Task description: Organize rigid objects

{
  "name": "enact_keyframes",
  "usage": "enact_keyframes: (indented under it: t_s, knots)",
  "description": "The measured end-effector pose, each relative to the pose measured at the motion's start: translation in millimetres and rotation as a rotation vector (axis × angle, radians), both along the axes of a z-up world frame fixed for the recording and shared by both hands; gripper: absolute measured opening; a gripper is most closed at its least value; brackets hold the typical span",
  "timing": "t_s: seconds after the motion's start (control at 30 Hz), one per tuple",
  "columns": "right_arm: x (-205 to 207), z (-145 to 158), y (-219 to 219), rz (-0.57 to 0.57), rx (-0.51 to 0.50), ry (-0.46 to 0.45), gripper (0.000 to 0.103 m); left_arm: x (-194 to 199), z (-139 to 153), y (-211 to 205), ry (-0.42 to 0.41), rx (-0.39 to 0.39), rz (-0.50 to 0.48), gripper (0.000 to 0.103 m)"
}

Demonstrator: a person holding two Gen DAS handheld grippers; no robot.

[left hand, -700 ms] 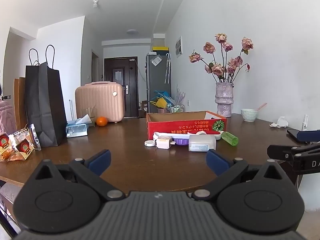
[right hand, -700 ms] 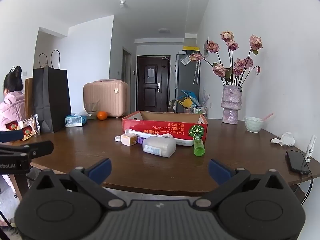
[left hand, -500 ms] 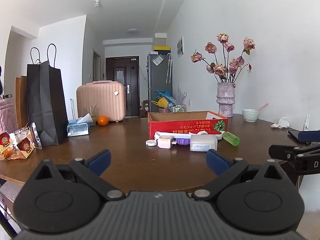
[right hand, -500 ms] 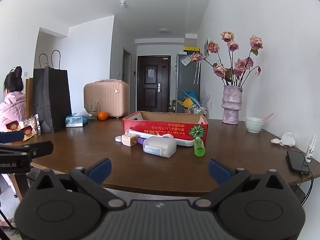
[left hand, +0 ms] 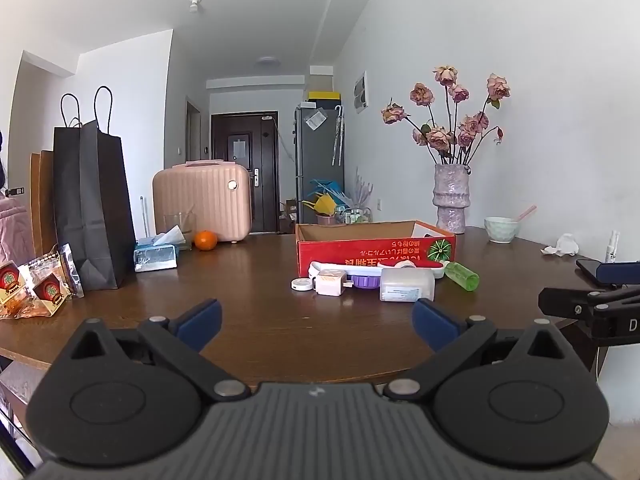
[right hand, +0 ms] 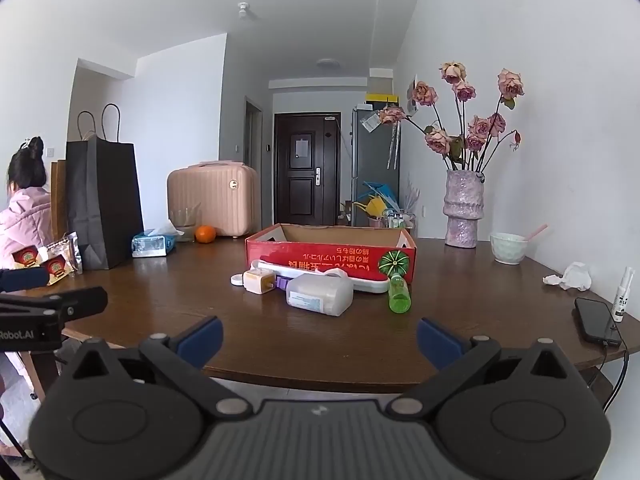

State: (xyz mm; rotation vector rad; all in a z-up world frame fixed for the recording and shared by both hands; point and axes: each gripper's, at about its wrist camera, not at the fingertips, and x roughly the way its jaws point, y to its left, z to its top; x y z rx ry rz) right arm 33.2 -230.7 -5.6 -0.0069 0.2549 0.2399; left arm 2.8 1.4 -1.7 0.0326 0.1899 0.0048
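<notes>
My left gripper (left hand: 316, 320) and right gripper (right hand: 320, 334) both hang at the near edge of the table (right hand: 280, 344), jaws spread wide, nothing between them. Dead ahead at 12 o'clock lies the cluster I must sort: a frosted plastic jar (right hand: 320, 295) on its side nearest me, a small white charger cube (right hand: 259, 281) and a white round disc (right hand: 238, 279) toward 11 o'clock, and a green bottle (right hand: 399, 298) toward 1 o'clock. Just behind them stands the open red cardboard box (right hand: 332, 254), probably the destination. I judge nothing is packed yet. I would take the jar first, square my pads across its short sides, and lift clear of the box wall before lowering.
</notes>
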Motion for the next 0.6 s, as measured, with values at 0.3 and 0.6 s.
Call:
enact_keyframes:
  t_s: [0.3, 0.6]
  knots:
    - [-0.9, -1.0, 0.8, 0.004, 0.000, 0.001, 0.103, -0.3, -0.2, 1.1, 0.001, 0.001, -0.001, 0.103]
    - [-0.7, -0.5, -1.0, 0.002, 0.010, -0.002, 0.103, -0.2, -0.8, 3.5, 0.002, 0.000, 0.005, 0.103]
